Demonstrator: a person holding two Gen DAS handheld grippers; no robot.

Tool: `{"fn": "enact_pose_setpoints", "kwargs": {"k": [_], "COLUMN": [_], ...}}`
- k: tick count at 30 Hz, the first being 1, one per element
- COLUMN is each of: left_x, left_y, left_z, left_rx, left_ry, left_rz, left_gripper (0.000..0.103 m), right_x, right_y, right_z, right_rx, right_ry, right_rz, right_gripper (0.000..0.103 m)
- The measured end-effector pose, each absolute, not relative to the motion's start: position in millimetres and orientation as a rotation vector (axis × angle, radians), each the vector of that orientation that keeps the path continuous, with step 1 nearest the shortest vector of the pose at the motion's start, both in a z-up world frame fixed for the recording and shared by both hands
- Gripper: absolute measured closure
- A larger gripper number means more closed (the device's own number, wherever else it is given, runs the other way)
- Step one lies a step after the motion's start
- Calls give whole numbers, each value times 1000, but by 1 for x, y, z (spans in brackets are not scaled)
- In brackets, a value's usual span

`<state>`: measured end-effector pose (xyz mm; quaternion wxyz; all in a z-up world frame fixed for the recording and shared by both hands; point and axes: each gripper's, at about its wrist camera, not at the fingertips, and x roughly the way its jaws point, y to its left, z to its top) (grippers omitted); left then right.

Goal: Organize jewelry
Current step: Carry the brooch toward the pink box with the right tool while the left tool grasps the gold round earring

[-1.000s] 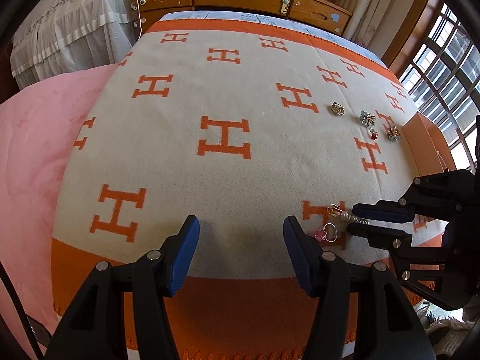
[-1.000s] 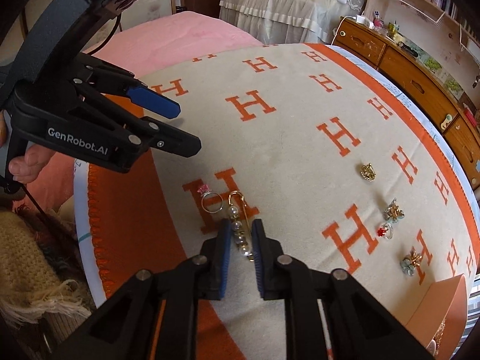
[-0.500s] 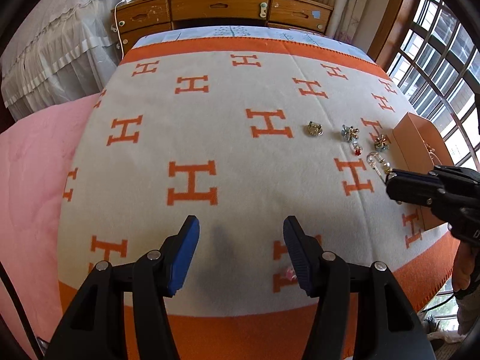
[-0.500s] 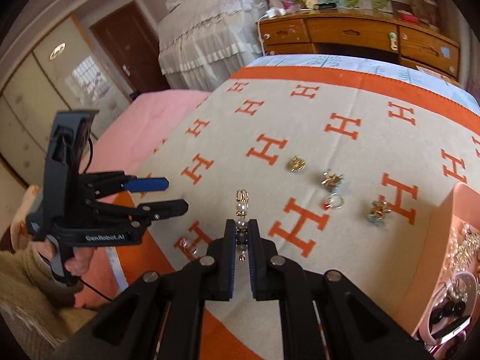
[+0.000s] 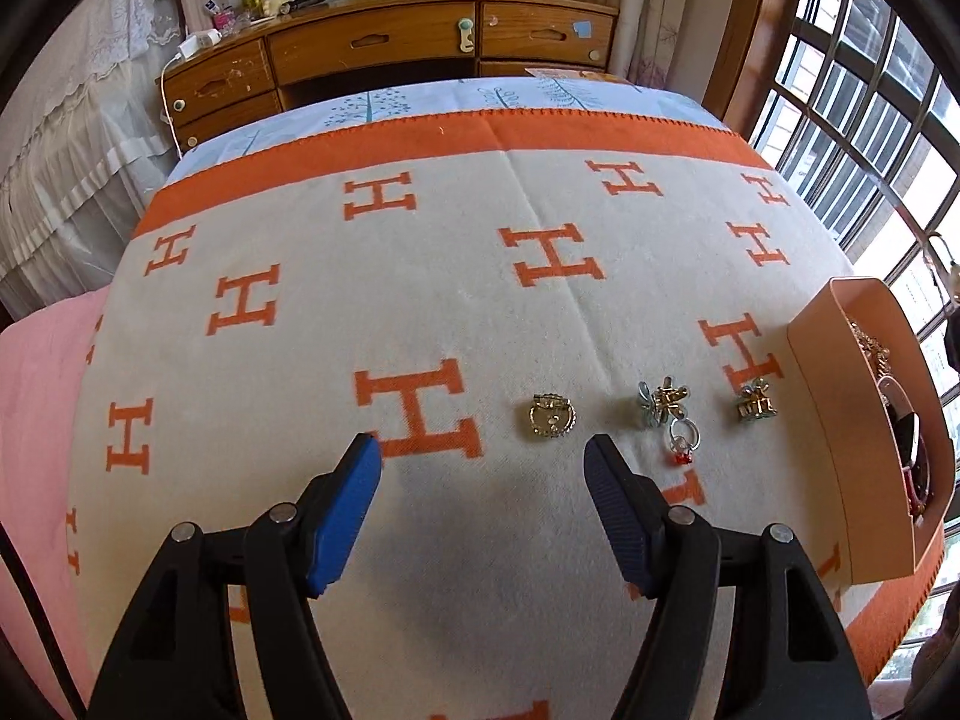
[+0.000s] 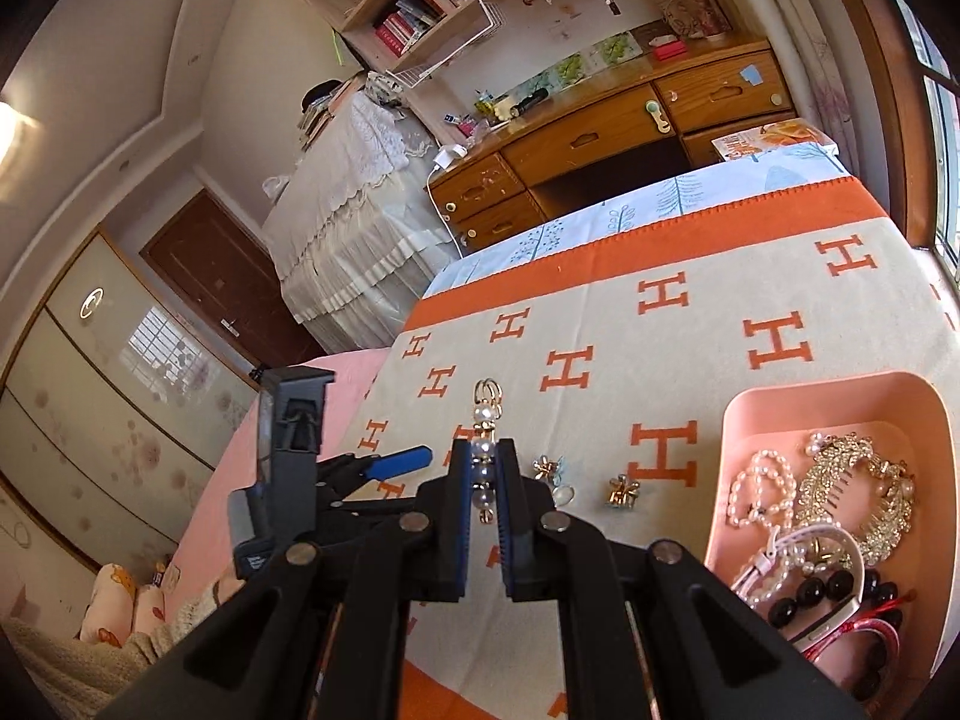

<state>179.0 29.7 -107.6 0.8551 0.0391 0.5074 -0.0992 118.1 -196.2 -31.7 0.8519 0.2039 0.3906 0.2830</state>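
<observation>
Four loose pieces lie on the H-patterned blanket (image 5: 300, 276): a gold brooch (image 5: 552, 417), a flower brooch (image 5: 662, 402), a red-stone ring (image 5: 683, 439), a bow brooch (image 5: 755, 401). The left gripper (image 5: 483, 468) hangs over them, jaws opening, nothing between. The right gripper (image 6: 485, 480) is clenched on one pearl pin (image 6: 485, 450), beside the pink jewelry box (image 6: 840, 393).

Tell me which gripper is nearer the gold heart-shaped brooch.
Left. The left gripper hovers open just short of the gold heart-shaped brooch; the right gripper, clamping a pearl pin, is off toward the pink box.
</observation>
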Motion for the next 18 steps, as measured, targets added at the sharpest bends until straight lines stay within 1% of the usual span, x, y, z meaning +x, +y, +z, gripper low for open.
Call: {"fn": "enact_pose_setpoints", "kwargs": {"k": [3, 8, 10, 13, 15, 16, 17, 18], "left_x": [188, 196, 196, 193, 190, 189, 188, 188], "left_y": [22, 15, 13, 8, 4, 2, 0, -2], "left_z": [-119, -121, -120, -118, -116, -116, -115, -115], "left_rx": [100, 115, 122, 136, 152, 164, 178, 194], "left_ry": [1080, 1058, 1054, 1047, 1040, 1037, 1035, 1029], "left_rz": [-196, -189, -195, -222, -232, -234, -229, -221], "left_gripper": [35, 35, 38, 54, 76, 82, 87, 87], "right_x": [121, 123, 123, 123, 122, 122, 121, 121], "right_y": [-202, -212, -217, -223, -228, -230, -232, -235], "right_z": [-37, -46, -50, -54, -56, -57, -57, -58], "right_rx": [453, 483, 500, 518, 531, 537, 543, 550], "right_ry": [827, 831, 834, 831, 827, 824, 821, 817], "right_rz": [599, 595, 590, 583, 579, 576, 573, 570], "right_gripper": [96, 96, 96, 96, 96, 96, 96, 96]}}
